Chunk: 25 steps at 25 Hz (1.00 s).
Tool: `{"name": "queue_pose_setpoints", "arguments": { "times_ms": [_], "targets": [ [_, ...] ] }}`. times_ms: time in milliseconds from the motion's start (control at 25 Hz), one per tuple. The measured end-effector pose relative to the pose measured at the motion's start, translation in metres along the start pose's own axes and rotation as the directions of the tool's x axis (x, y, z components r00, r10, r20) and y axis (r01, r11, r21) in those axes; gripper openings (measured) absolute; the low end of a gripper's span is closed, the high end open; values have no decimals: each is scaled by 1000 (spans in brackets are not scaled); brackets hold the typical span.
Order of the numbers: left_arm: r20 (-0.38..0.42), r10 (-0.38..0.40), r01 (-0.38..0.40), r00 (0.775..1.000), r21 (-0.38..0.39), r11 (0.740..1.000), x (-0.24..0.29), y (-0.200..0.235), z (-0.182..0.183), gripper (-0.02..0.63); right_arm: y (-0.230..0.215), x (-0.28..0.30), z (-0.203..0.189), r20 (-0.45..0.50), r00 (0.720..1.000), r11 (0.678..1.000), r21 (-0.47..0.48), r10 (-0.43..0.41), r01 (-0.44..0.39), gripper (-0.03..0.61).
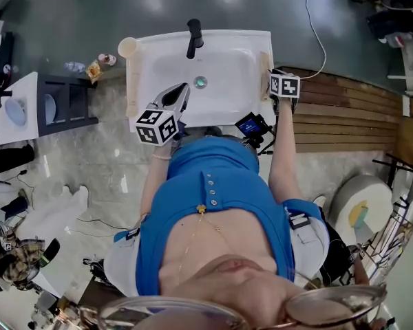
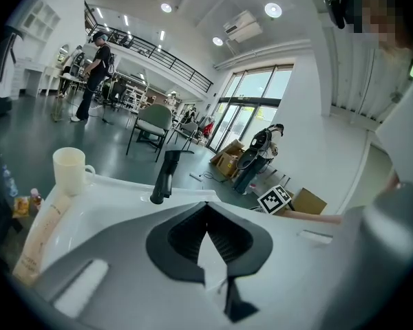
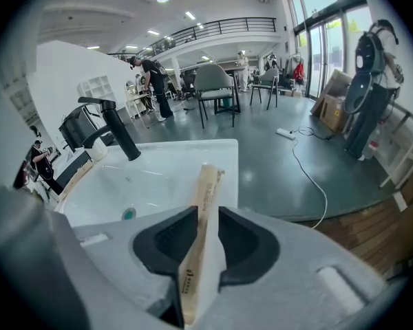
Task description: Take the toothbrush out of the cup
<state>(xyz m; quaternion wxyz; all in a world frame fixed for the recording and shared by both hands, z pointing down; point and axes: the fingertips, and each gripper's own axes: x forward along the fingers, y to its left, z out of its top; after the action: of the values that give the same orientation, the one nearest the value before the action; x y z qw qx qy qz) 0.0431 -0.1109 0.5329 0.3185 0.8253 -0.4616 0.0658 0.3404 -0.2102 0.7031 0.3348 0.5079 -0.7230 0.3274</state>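
step: toothbrush (image 3: 208, 183) set-down on sink (image 3: 224, 158) rim (cup (image 2: 69, 169) at 11 o'clock) | right gripper (image 3: 206, 212) slack around it | left gripper (image 2: 207, 208) clenched, empty | next: lift right clear

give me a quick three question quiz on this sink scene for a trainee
1. True or false: the cup stands at the sink's far corner on the person's left.
2. What is between the jaws of the right gripper? A) a wrapped toothbrush B) a sponge C) nothing
3. Fill in: the jaws of the left gripper are ____ with nothing between them.

Key: 1 true; 2 A; 3 shut
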Motion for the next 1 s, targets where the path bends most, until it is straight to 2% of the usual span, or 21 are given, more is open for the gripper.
{"name": "queue_pose_setpoints", "arguments": {
  "times_ms": [800, 1000],
  "targets": [
    [-13, -51, 51, 999, 3, 999, -3, 9, -1, 0, 23, -26, 7, 26, 1000, 999, -32, -8, 9, 101],
    [-19, -53, 53, 998, 3, 999, -5, 15, -1, 0, 42, -30, 11, 38, 999, 998, -62, 29, -26, 95]
  ]
}}
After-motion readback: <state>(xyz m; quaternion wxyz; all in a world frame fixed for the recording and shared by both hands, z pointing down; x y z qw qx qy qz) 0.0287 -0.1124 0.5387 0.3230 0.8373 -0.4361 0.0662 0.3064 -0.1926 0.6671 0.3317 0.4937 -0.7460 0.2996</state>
